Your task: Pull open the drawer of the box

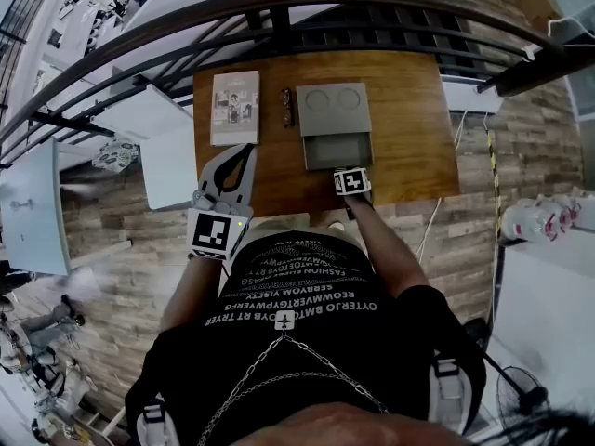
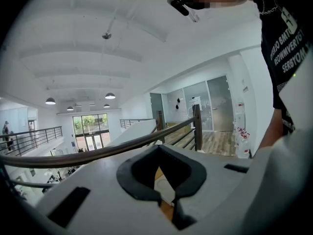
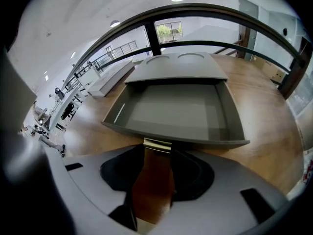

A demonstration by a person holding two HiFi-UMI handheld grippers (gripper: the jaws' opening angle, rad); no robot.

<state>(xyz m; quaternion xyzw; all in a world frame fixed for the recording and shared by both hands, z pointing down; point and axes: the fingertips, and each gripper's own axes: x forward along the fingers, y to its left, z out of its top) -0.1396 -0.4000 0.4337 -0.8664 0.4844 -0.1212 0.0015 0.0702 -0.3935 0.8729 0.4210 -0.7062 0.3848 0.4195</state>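
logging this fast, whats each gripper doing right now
Left gripper: closed, holding nothing.
Right gripper: fingers closed on the brass handle of the drawer, which is pulled out.

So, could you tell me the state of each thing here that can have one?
drawer: pulled open, empty.
handle: held between the right gripper's jaws.
right gripper: closed on the handle, it seems.
left gripper: shut, empty.
book: closed, lying flat.
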